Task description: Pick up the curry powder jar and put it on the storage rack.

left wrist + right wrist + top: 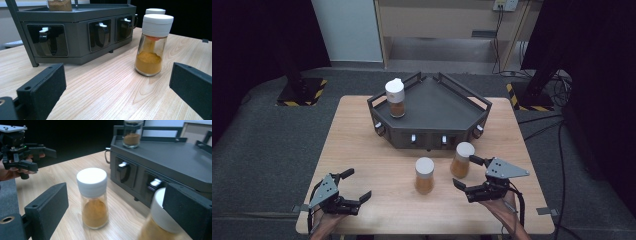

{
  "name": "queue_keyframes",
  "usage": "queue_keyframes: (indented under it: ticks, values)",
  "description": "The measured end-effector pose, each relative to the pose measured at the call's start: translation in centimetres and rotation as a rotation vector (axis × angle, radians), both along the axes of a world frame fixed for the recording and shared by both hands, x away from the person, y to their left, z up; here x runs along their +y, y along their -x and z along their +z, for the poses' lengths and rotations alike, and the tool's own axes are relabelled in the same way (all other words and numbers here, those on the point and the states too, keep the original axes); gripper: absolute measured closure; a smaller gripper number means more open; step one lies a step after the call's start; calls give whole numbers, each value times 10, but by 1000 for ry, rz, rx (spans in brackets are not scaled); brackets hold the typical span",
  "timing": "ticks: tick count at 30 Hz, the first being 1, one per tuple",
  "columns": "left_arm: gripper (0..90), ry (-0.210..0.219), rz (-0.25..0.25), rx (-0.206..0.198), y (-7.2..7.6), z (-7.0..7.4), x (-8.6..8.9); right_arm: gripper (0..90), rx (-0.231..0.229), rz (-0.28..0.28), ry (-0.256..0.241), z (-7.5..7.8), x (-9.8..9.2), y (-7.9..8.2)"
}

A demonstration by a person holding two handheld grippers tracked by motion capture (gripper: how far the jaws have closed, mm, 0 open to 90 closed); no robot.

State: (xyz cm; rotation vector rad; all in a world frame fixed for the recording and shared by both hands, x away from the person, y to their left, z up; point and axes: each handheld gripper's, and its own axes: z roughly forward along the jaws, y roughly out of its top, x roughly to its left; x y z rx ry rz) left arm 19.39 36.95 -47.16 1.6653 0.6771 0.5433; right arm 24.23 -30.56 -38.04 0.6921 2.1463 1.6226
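The left gripper (356, 190) is hovering over the near left corner of the wooden table (362, 135), its jaws spread wide and holding nothing; the right gripper (468, 174) is hovering at the near right, its jaws likewise wide apart and empty, with the right spice jar (461, 160) sitting just beside its far jaw. In the right gripper view this jar (162, 220) is lying low against the right-hand jaw, blurred, so contact cannot be judged; the centre spice jar (93, 197) is standing upright between the two jaws but farther off.

In the high view the centre jar (424, 175) is standing near the table's middle, well apart from the left gripper; a third jar (395, 98) is standing on the far left of the dark rack (447, 107), which is carrying a row of clip-front drawers (47, 40).

Each jar is appearing as clear glass, partly filled with orange-brown powder, under a white plastic cap; judged light, rigid, smooth and breakable if tipped. The advised hold is across the glass body below the cap, jaws level, since the cap may turn or lift.
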Motion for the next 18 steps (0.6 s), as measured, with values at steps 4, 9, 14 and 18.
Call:
queue_keyframes:
  ticks: [4,9,14,18]
  values:
    - [0,3,-1,4,-1,0,0,64,8,29,-4,-1,10,-9]
    - [0,-2,-8,3,-1,0,0,65,32,73,-9,-7,24,-23]
    - [0,5,-7,4,-1,-1,1,66,44,105,-8,-15,37,-35]
    - [0,3,-8,4,-1,-1,1,69,58,124,-17,-20,46,-43]
